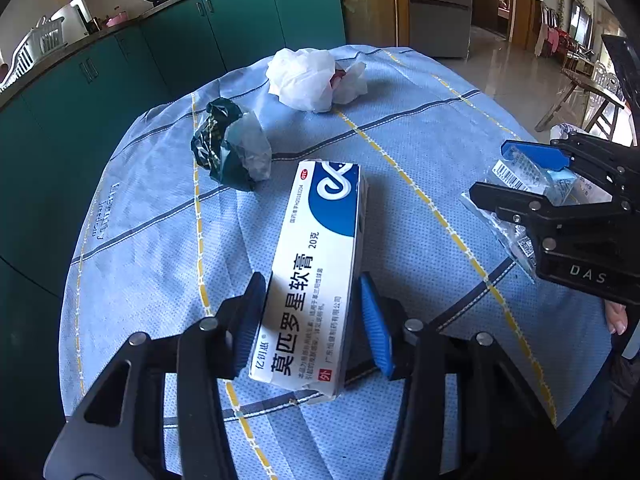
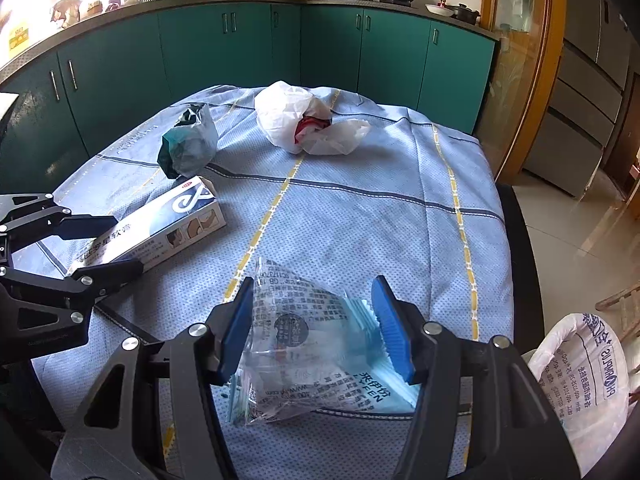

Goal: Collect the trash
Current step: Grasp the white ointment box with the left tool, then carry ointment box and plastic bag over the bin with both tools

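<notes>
**Both hands loaded, two scraps left**

Your counter (image 2: 360, 216) wears a blue checked cloth. Far side: white bag (image 2: 298, 120), dark wrapper (image 2: 188, 142). Your left hand-held gripper (image 1: 312, 320) is clamped on the ointment box (image 1: 316, 264); your right hand-held gripper (image 2: 316, 328) is clamped on the clear packet (image 2: 304, 344).

tablecloth (image 2: 360, 216): woven cloth, matt, dotted weave, draped over the table
box (image 1: 316, 264): glossy printed cardboard
wrapper (image 2: 304, 344): clear crinkled plastic film, shiny
white bag (image 1: 308, 76): thin plastic, soft sheen
dark bag (image 1: 228, 144): crumpled glossy foil-like plastic
cabinets (image 2: 240, 44): smooth teal doors, metal handles
</notes>
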A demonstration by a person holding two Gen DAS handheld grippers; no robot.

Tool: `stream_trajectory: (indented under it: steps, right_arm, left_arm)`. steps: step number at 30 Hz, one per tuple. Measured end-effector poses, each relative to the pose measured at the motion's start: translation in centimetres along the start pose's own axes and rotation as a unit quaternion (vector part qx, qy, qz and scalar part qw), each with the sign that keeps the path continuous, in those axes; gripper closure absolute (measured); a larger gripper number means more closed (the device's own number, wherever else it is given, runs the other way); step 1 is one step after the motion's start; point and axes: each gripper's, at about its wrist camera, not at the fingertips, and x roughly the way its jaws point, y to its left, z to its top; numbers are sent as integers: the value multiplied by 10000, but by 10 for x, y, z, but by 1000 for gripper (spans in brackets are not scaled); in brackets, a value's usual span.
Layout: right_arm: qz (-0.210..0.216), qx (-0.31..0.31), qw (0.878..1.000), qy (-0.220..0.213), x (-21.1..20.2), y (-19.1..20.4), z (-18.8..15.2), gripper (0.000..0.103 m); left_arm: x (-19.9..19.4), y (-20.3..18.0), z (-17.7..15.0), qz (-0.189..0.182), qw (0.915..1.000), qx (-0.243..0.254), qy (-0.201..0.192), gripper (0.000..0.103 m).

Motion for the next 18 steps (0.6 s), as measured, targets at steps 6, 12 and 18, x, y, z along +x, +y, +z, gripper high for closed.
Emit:
stream_trajectory:
  steps: [6, 12, 18]
  right_arm:
    - [-5, -31, 10000, 34, 2, 2, 0, 38]
    - [-311, -328, 9986, 268, 1, -3, -8, 22]
    - [6, 79, 9998, 208, -10, -22, -12, 36]
  left_arm:
    - [5, -1, 0, 18, 9999, -95, 80, 48]
    - [5, 2, -2, 5, 9998, -153, 81, 38]
    - [5, 3, -3, -70, 9997, -215, 27, 44]
